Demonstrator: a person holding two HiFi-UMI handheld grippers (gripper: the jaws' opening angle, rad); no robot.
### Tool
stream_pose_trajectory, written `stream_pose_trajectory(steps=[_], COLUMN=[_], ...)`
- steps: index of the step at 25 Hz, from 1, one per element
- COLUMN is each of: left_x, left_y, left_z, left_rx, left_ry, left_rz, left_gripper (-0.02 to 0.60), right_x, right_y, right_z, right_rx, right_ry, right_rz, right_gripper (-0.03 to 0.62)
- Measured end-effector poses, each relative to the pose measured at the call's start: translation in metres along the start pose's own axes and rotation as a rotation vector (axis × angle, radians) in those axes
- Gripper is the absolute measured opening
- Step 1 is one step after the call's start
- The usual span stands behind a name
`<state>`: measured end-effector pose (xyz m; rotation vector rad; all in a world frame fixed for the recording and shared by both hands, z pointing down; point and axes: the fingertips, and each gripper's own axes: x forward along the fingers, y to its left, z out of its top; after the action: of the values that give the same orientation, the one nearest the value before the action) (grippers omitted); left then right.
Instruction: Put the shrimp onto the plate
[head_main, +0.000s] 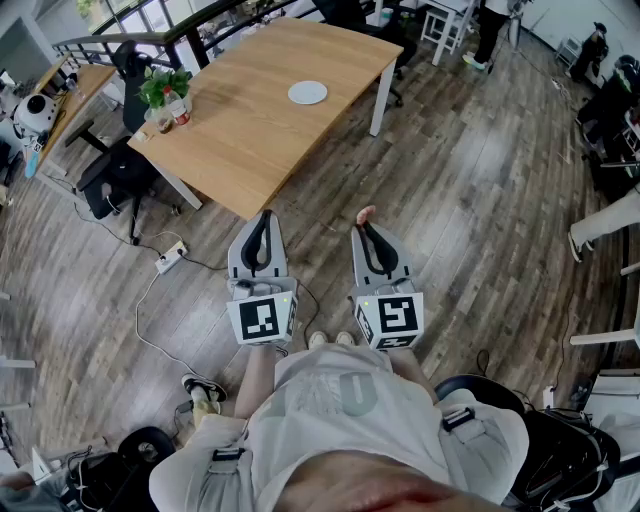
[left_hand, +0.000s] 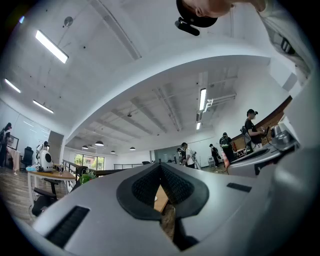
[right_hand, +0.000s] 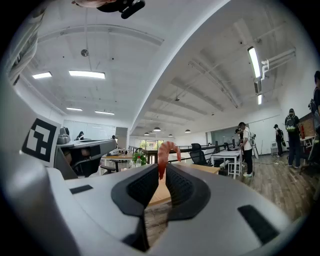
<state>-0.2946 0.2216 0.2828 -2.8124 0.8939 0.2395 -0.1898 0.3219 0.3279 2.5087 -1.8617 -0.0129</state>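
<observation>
Right gripper view, right gripper (right_hand: 162, 166) pinching shrimp (right_hand: 161, 156); plate (head_main: 307, 92) on table (head_main: 250, 125)

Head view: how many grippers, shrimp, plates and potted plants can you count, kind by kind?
Grippers: 2, the left gripper and the right gripper
Shrimp: 1
Plate: 1
Potted plant: 1
Total: 5

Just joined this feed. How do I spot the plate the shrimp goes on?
Find the big light-wood table in the upper middle of the head view. The plate lies flat on its right part, with bare wood all round it. It is the only round white thing there; the potted plant stands at the left corner, well apart.
</observation>
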Motion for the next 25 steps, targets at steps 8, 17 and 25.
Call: stream_pose_trajectory(steps=[8, 17, 25], left_x=[0.006, 0.006, 0.004], left_y=[-0.003, -0.025, -0.035], left_z=[0.0, -0.004, -0.011], left_rx=[0.007, 0.024, 0.023], left_ry=[0.009, 0.015, 0.051], left_rz=[-0.001, 0.021, 0.068], left_gripper=[0.009, 0.009, 0.009], right_x=[0.001, -0.008, -0.008], right_y=[-0.008, -0.025, -0.047], right_z=[-0.001, -0.015, -0.018], right_rx=[0.011, 0.008, 0.005], right_ry=[0.003, 0.009, 0.004], right_rz=[-0.008, 0.024, 0.046], right_gripper=[0.052, 0.052, 0.052])
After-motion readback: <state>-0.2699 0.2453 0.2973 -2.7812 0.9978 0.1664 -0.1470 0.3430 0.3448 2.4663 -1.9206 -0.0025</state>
